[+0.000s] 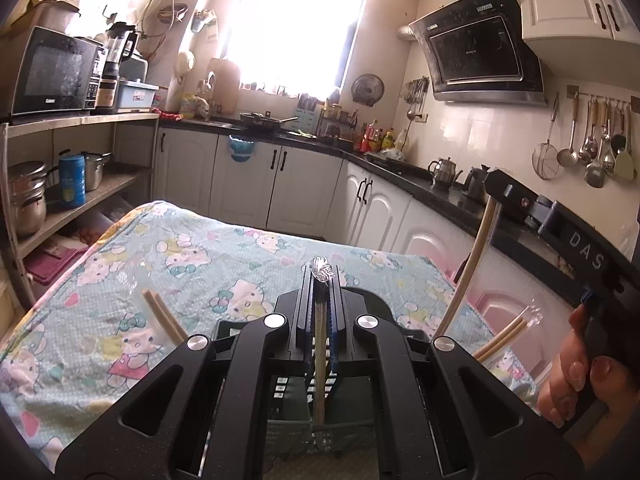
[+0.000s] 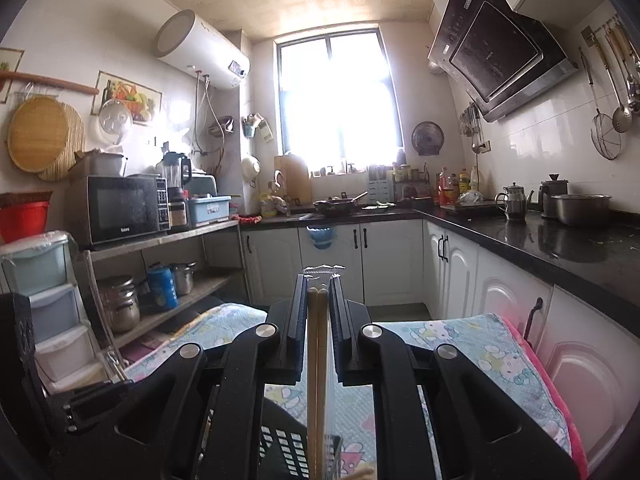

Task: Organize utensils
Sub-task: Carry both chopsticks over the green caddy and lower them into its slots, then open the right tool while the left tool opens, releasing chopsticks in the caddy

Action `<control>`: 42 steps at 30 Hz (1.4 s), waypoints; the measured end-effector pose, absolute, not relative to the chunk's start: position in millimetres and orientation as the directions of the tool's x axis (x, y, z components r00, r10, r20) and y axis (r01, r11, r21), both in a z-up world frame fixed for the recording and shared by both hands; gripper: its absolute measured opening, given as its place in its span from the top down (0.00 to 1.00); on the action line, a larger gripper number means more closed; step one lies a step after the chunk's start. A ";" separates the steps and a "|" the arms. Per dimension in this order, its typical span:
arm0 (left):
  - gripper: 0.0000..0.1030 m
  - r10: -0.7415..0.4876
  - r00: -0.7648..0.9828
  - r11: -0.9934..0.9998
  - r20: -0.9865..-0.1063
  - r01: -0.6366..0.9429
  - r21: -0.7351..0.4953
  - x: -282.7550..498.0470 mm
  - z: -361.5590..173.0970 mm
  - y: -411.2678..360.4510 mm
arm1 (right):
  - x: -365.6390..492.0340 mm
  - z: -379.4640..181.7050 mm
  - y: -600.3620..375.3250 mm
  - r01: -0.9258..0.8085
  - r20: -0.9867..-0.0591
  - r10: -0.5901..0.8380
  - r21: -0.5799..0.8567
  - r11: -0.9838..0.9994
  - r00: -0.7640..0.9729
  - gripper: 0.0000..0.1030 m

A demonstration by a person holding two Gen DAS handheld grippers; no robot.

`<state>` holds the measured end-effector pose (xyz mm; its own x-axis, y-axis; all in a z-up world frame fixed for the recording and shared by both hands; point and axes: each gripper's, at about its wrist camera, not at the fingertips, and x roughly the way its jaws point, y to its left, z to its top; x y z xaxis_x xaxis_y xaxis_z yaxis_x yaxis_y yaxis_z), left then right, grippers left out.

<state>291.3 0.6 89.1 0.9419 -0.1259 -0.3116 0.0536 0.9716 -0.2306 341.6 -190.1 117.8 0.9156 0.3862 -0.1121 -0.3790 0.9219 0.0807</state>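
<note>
We find the left gripper (image 1: 320, 280) clenched on wrapped chopsticks (image 1: 319, 360), which run lengthwise between its fingers (image 1: 304, 308), wrapper tip past the fingertips. The right gripper (image 2: 319, 284) clamps a second pair (image 2: 317, 340) likewise, above the black basket (image 2: 280, 448).

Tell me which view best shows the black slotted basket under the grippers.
Neither shows it whole. The left wrist view gives more: the black slotted basket spans the gaps between the gripper's arms, chopsticks sticking out. The right wrist view catches only a slotted wall at the bottom edge.
</note>
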 end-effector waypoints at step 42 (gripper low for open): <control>0.78 -0.119 0.922 0.963 -0.369 0.017 -0.268 271.4 83.9 18.4 | 308.2 89.7 -227.2 -0.374 -0.280 0.422 0.211 0.903 0.862 0.70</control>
